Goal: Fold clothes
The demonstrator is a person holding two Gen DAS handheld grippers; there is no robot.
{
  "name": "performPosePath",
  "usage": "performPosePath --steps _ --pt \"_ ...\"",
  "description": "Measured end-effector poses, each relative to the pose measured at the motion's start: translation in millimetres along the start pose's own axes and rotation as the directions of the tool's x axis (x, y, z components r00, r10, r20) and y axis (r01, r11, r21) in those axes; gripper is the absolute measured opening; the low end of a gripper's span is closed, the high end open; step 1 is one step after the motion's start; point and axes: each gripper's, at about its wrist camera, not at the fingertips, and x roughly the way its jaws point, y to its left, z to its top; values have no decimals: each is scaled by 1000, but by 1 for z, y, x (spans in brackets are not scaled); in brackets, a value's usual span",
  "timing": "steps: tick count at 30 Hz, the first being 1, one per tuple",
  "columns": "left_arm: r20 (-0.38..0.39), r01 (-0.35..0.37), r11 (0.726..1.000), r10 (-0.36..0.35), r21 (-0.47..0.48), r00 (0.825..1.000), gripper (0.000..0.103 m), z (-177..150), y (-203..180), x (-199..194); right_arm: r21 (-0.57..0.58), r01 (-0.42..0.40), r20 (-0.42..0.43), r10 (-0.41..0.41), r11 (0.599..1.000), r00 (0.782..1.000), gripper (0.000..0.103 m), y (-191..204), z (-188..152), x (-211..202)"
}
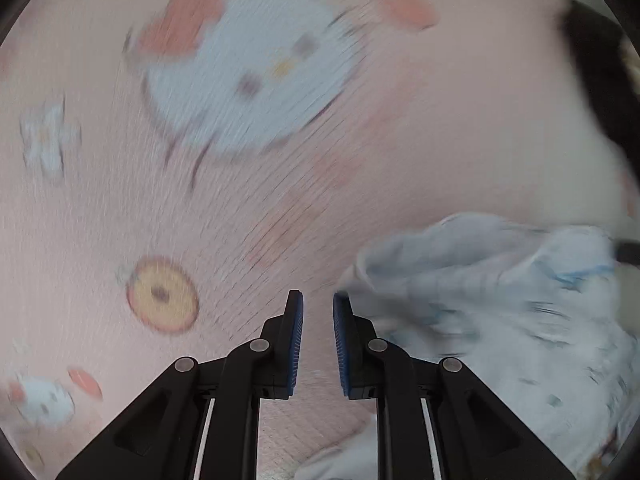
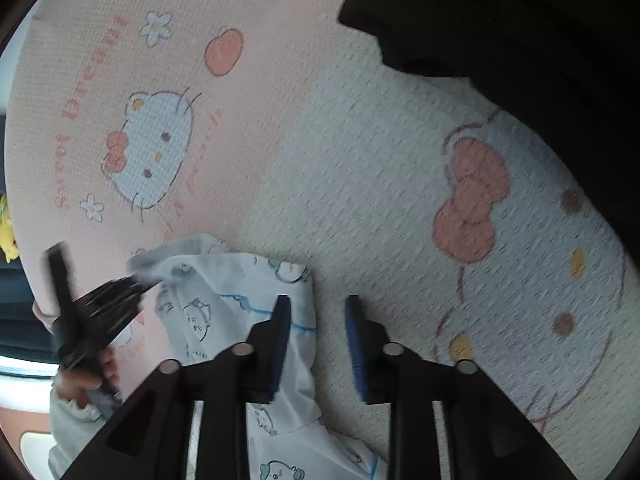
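We see a small white garment (image 2: 224, 292), printed with blue cartoon figures, lying bunched on a pink bedsheet (image 2: 280, 80); in the right wrist view it sits at about 7 o'clock, and in the left wrist view it fills the 4 o'clock corner. The left gripper (image 1: 318, 308) stands with its pads spread and nothing between them, the cloth's edge lying just beside its right finger; seen from the right wrist view its tip meets a corner of the garment, though blur keeps us from telling whether it touches. The right gripper (image 2: 318, 312) is likewise spread and bare, its left finger over the garment. We judge the main risks as follows: the cloth is thin and loosely heaped, so a pinch could gather several layers at once and fold a crease in crooked; the textured sheet may be caught along with the garment; and the heavy blur in the left view suggests fast motion, which could drag or flip the cloth. The bed surface looks soft and waffled, printed with cat faces, bows and flowers. A dark mass (image 2: 520, 20) occupies 1 o'clock, and a yellow object (image 2: 8, 228) shows at 9 o'clock beyond the bed's edge.
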Motion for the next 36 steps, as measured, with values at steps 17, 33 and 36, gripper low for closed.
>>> performPosePath --steps 17,33,36 --pt "101 327 944 -321 -42 942 71 4 5 -22 -131 30 45 -24 991 999 57 27 -13 1" --pt "107 294 956 -290 -16 951 53 10 -34 -5 -470 384 206 -324 795 923 49 90 -32 33" --pt "122 300 954 -295 -25 948 26 17 -36 -10 -477 432 243 -357 765 902 27 95 -34 35"
